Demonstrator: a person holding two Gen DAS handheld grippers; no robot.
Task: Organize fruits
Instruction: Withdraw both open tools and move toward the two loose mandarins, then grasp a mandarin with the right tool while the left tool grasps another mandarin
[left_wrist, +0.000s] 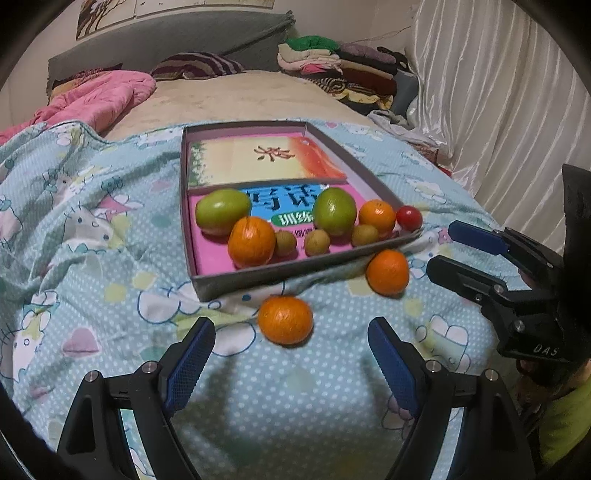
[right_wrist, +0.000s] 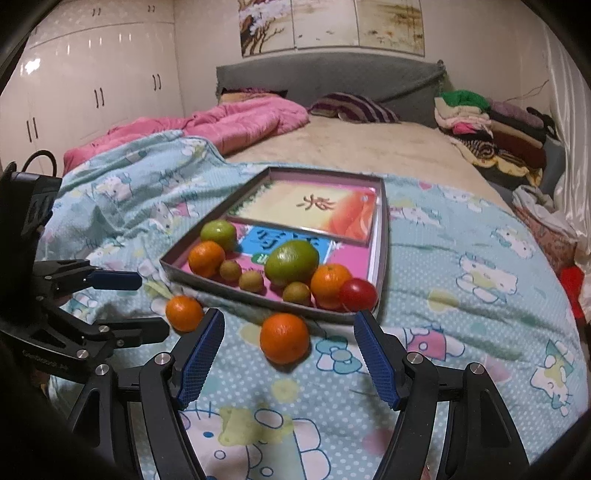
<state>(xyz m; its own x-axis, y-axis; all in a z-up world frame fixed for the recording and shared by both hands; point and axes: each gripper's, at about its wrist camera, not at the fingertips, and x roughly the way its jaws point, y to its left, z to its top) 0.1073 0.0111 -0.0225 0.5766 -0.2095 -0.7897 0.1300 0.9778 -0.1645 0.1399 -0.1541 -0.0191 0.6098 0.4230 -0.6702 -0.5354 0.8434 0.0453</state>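
A shallow grey box (left_wrist: 295, 275) (right_wrist: 384, 229) lies on the bed, lined with books. In it sit two green fruits (left_wrist: 222, 211) (left_wrist: 334, 210), two oranges (left_wrist: 252, 242) (left_wrist: 377, 216), three small brown fruits (left_wrist: 317, 242) and a red tomato (left_wrist: 409, 218). Two oranges lie outside on the blanket. My left gripper (left_wrist: 291, 363) is open just behind one (left_wrist: 285, 319) (right_wrist: 184, 313). My right gripper (right_wrist: 289, 360) is open around the other (right_wrist: 284, 338) (left_wrist: 387, 272), apart from it. The right gripper (left_wrist: 448, 247) also shows in the left wrist view, and the left gripper (right_wrist: 151, 304) in the right.
The blue patterned blanket (left_wrist: 92, 258) covers the near bed, rumpled at left. A pink quilt (right_wrist: 240, 122) and striped pillow (right_wrist: 354, 107) lie near the headboard. Folded clothes (right_wrist: 491, 125) pile at the far right by a white curtain (left_wrist: 498, 110). White wardrobes (right_wrist: 92, 74) stand left.
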